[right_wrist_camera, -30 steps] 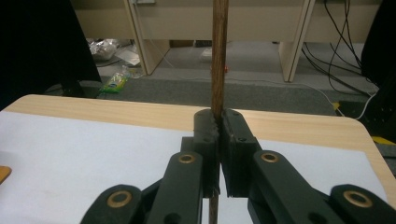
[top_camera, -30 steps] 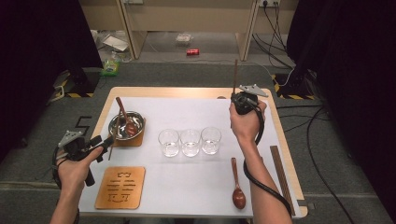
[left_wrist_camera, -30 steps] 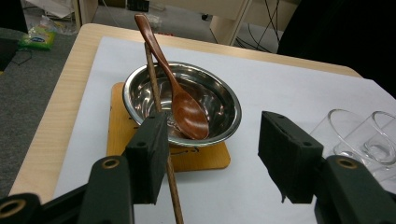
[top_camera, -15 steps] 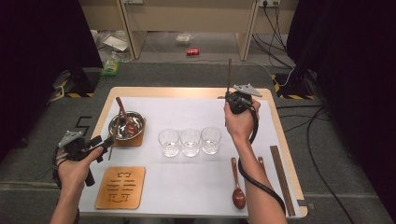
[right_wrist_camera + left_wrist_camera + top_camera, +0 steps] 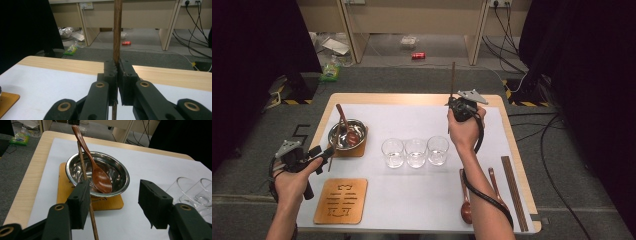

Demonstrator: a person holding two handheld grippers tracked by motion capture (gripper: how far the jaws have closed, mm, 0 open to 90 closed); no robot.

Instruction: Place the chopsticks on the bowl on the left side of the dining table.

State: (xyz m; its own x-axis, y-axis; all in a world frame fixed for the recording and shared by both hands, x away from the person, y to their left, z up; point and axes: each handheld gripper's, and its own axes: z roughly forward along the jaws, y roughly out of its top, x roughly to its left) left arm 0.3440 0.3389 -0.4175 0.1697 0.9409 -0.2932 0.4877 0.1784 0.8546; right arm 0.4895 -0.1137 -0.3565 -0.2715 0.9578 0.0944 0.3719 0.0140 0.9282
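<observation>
Two grippers busy: the right gripper [image 5: 453, 102] has its fingers clamped on one thin brown wooden chopstick [image 5: 117, 30], upright over the table's [image 5: 412, 100] far edge, probably for carrying. Left gripper [image 5: 113, 197] waits wide by the steel bowl [image 5: 112, 170], likely steadying things.

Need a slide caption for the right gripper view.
Right gripper shut on an upright chopstick above the table.

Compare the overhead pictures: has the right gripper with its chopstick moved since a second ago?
Yes. The right gripper, shut on the chopstick, has shifted slightly left, away from the table's right edge, toward the three glasses.
</observation>
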